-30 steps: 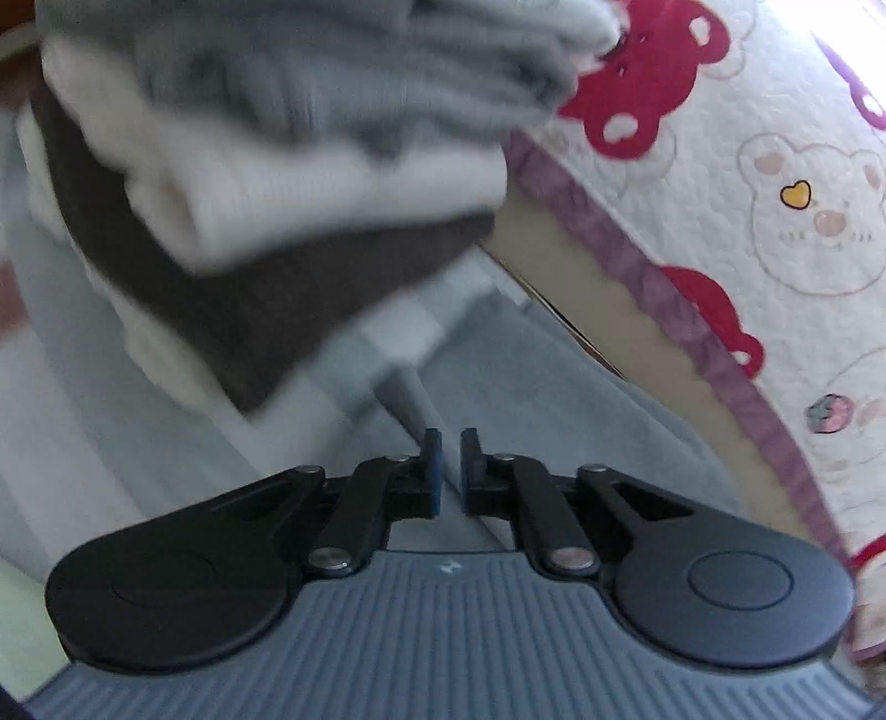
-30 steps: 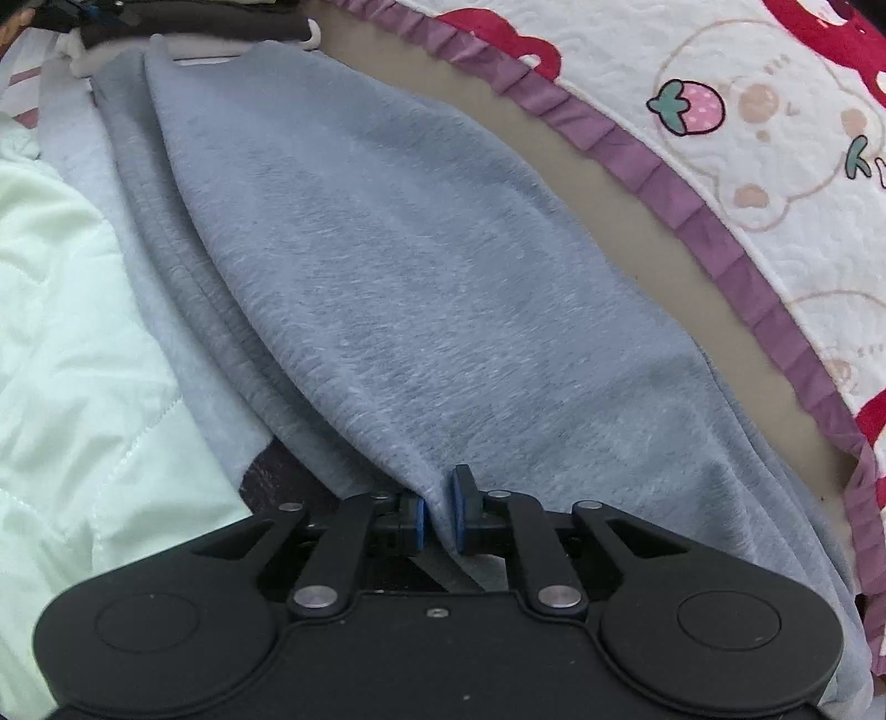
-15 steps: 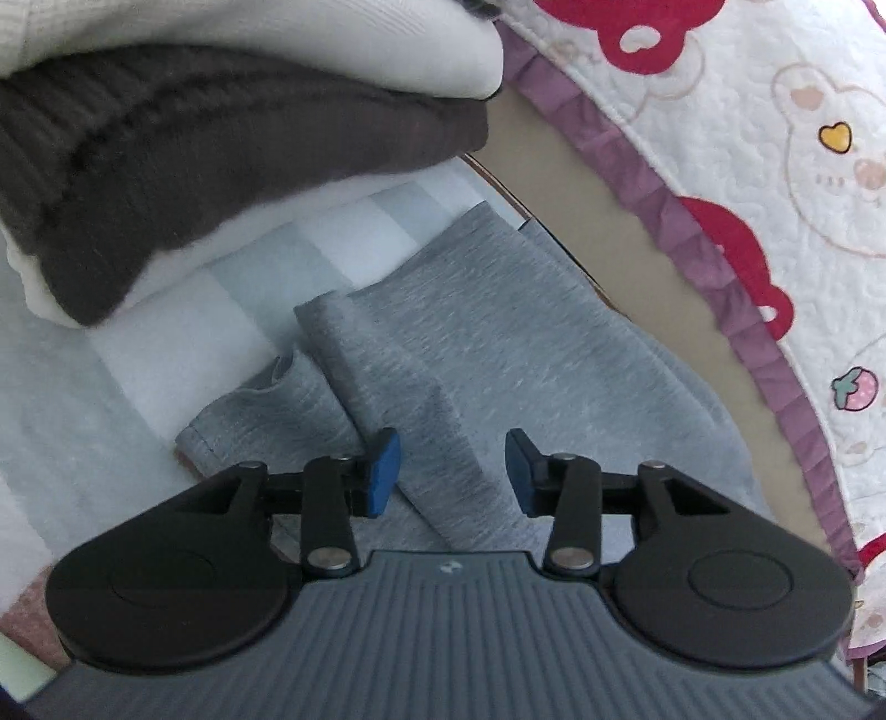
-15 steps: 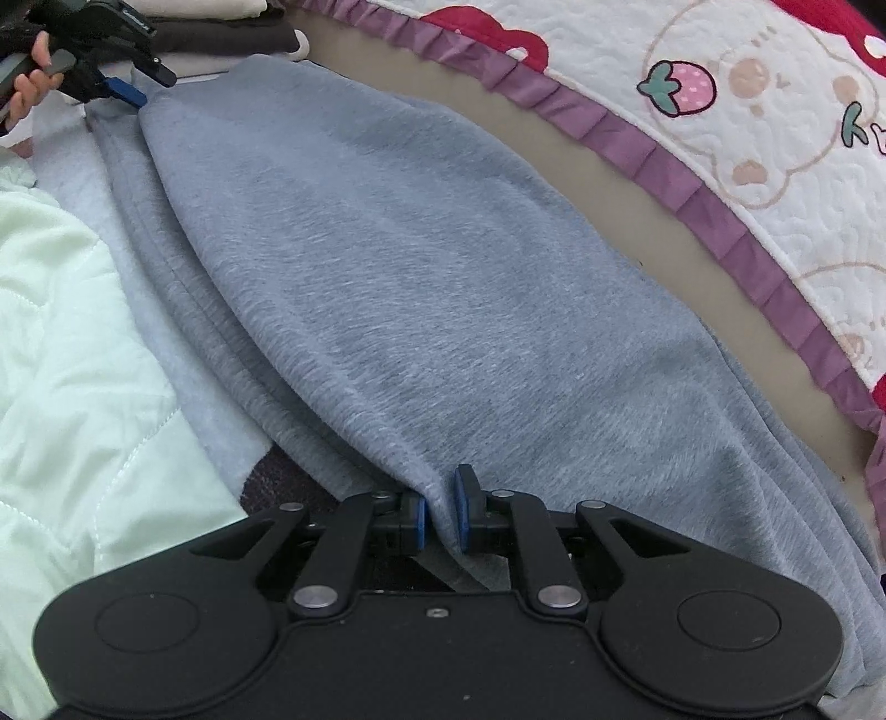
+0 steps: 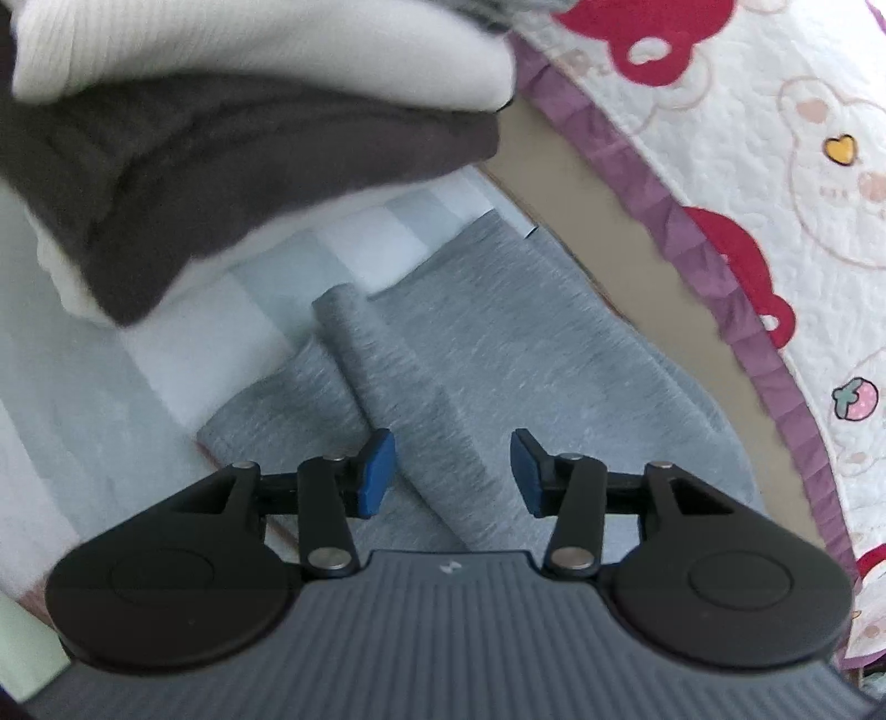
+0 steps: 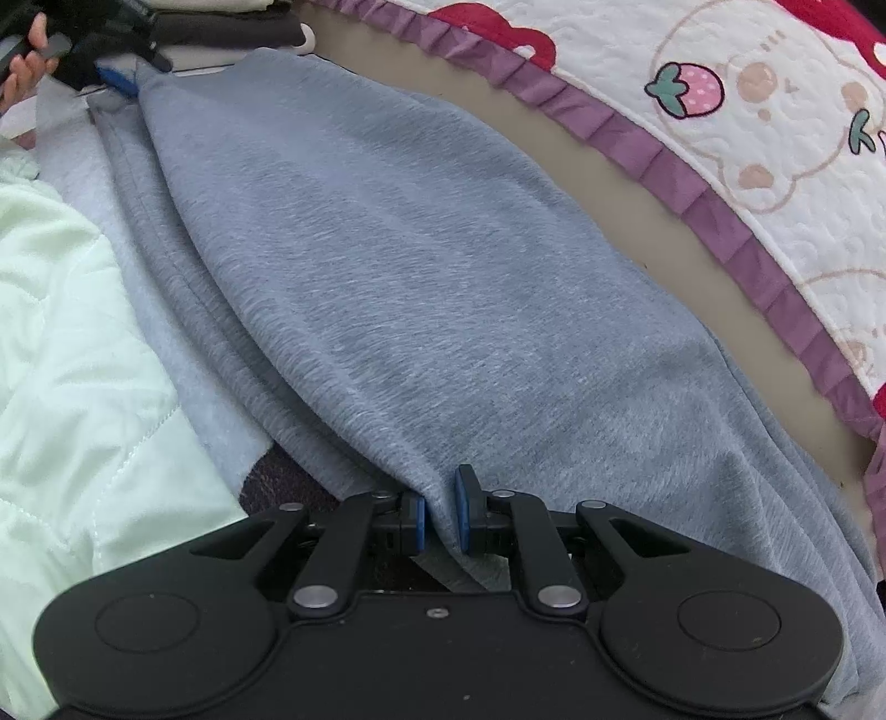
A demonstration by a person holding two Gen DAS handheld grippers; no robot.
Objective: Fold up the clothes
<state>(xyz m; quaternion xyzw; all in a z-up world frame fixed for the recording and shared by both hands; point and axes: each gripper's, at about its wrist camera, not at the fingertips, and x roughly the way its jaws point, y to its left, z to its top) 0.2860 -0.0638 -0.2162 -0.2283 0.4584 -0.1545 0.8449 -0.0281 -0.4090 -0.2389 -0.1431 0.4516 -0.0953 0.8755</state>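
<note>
The grey garment (image 6: 421,288) lies stretched long across a pale, softly striped blanket (image 5: 111,399), between the two grippers. Its far end, seen in the left wrist view (image 5: 498,354), is folded into a narrow ridge that runs toward the camera. Along one side of the garment runs a beige strip of surface (image 6: 637,221), and beyond it a white quilt (image 6: 775,138) with a purple frill and printed bears and strawberries.

The right gripper (image 6: 440,518) is nearly closed, and its blue pads pinch a gathered fold of the grey garment at the near end. The cloth rises from the pads and spreads out flat away from them.

The left gripper (image 5: 451,471) has its jaws opening; they stand about half apart. The folded ridge of the garment lies below and between them, and the pads do not press on it. In the right wrist view this gripper (image 6: 119,77) is small in the far corner, with fingers of a hand (image 6: 27,61) on it.

Just behind the garment's far end is a stack of folded clothes: a dark brown piece (image 5: 221,160) with a white ribbed one (image 5: 266,50) on top. Beside the garment lies a pale green quilted cloth (image 6: 72,360).
</note>
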